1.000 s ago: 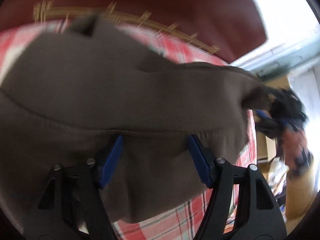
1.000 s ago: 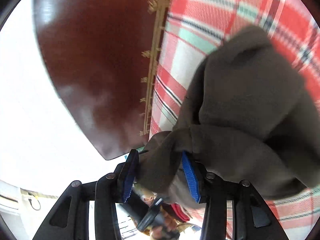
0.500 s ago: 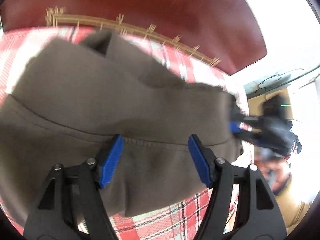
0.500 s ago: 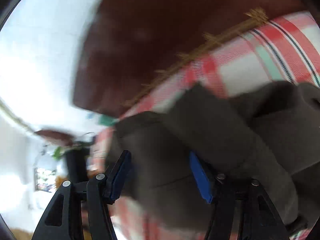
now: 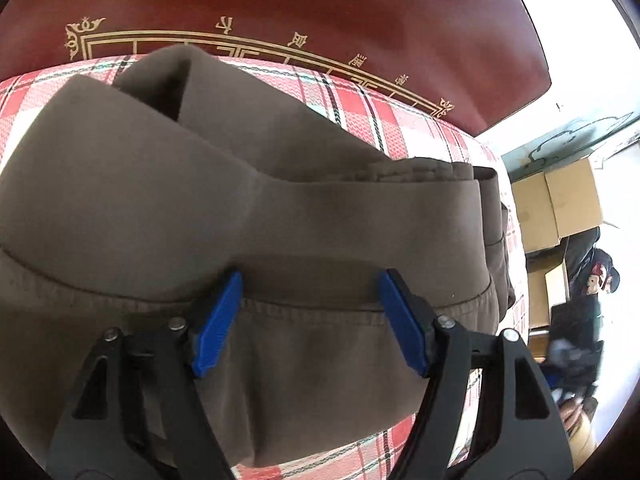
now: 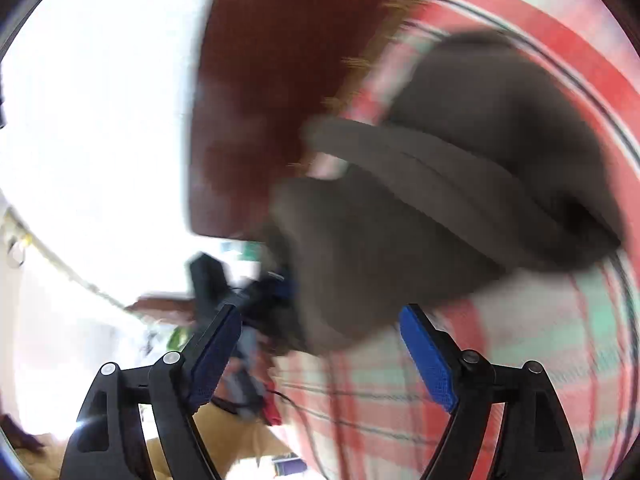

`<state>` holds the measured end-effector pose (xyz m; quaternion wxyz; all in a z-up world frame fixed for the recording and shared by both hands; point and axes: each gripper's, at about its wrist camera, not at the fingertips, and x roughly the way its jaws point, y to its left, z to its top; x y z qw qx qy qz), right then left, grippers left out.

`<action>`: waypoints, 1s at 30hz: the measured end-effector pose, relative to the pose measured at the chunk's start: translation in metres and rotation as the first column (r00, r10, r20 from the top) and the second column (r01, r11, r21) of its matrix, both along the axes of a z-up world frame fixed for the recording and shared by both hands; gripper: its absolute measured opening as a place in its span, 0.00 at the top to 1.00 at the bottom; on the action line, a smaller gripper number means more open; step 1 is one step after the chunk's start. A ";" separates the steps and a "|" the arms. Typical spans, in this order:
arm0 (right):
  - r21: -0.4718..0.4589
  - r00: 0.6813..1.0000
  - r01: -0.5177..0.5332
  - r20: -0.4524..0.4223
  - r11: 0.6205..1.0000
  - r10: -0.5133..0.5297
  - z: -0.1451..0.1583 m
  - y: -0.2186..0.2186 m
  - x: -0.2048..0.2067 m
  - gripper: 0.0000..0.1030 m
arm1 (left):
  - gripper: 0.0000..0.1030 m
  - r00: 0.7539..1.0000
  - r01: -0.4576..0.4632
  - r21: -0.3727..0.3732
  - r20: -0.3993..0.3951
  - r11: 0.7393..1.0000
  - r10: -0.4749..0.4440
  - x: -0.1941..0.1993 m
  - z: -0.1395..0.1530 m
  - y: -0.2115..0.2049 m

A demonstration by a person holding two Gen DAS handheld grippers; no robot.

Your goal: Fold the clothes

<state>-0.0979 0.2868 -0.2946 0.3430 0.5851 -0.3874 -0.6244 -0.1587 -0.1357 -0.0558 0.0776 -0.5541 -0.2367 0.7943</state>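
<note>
Blue pads on black fingers, spread wide apart: left gripper (image 5: 310, 322) open, low over the brown clothes (image 5: 248, 224). Not pinching anything; soft brown cloth right under and between the two fingers, with a stitched hem running across just past the tips. Further ahead, a thick folded hump of the same brown cloth, piled in layers, with a dark open tube end at the far side. Under it all, a red, white and green checked cloth (image 5: 360, 116). Beyond that, a dark red table (image 5: 360, 8) with a gold line pattern along the edge of the checks. Off to the right of the fingers, brown cardboard boxes (image 5: 560, 204) and dark things on the floor, too small to tell.

Blue pads wide apart too: right gripper (image 6: 320, 356) open and holding nothing. Very blurry view. Brown clothes (image 6: 440, 208) just ahead of the tips, lying in folds on the checked cloth (image 6: 540, 360), not touching the pads. Left of the tips, a dark blurry shape with a bit of blue at the edge of the clothes. Farther out, red table (image 6: 272, 80) and bright white light.
</note>
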 end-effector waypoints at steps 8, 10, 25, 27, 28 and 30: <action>0.008 0.960 0.274 0.065 0.962 -0.274 -0.033 0.030 0.001 0.18 | 0.29 0.999 0.016 -0.004 0.028 1.000 -0.016 -0.004 0.000 0.002; -0.005 0.939 0.338 0.069 0.941 -0.337 -0.037 0.019 -0.007 0.17 | 0.29 0.999 0.019 0.001 0.030 1.000 -0.019 -0.005 0.000 0.002; 0.041 0.932 0.309 -0.211 0.950 -0.294 0.020 0.002 -0.020 0.83 | 0.29 0.999 0.016 0.047 -0.048 0.999 -0.014 0.011 0.023 0.011; 0.090 0.914 0.251 -0.351 0.964 -0.205 0.059 -0.014 -0.016 0.84 | 0.29 0.998 0.019 0.055 -0.066 0.998 -0.015 0.015 0.028 0.013; 0.120 0.896 0.221 -0.418 0.968 -0.153 0.080 -0.027 -0.012 0.84 | 0.29 0.997 0.020 0.059 -0.076 0.998 -0.016 0.016 0.031 0.014; 0.201 0.846 0.155 -0.533 0.967 -0.024 0.112 -0.069 0.001 0.84 | 0.25 0.999 -0.041 0.160 -0.018 0.986 0.045 0.015 0.013 -0.002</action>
